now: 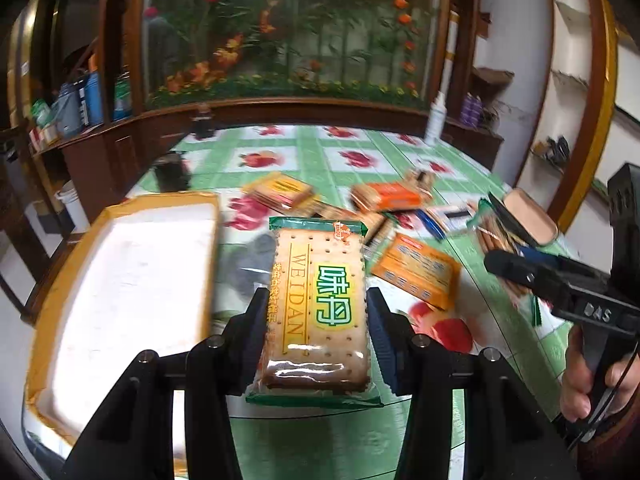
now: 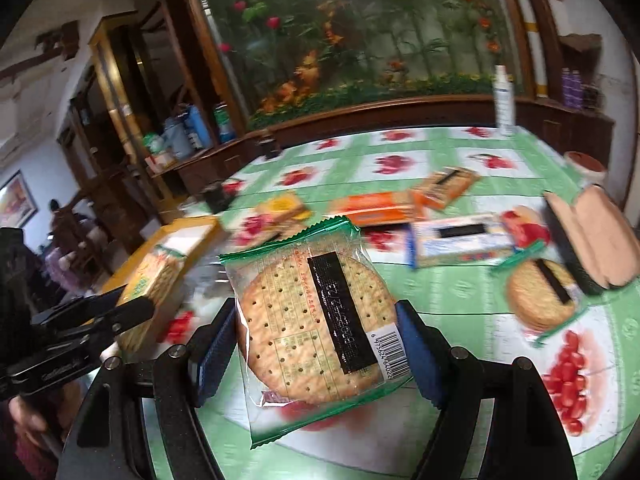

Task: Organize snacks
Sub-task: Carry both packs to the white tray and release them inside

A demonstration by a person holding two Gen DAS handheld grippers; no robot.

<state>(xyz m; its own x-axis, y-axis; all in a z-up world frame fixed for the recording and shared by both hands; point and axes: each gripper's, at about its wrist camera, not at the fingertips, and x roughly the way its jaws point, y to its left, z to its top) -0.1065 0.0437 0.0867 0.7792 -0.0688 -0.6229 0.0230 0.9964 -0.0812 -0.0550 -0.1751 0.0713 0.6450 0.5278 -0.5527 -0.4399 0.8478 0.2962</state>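
clamped between the left gripper (image 1: pixel 316 312) pads, a rectangular weidan cracker pack (image 1: pixel 318 304) is held beside the yellow-rimmed tray (image 1: pixel 120 280). a round cracker pack (image 2: pixel 316 324) is pinched by the right gripper (image 2: pixel 316 344) above the green floral tablecloth (image 2: pixel 448 292), other snack packs (image 2: pixel 380 204) scattered behind.
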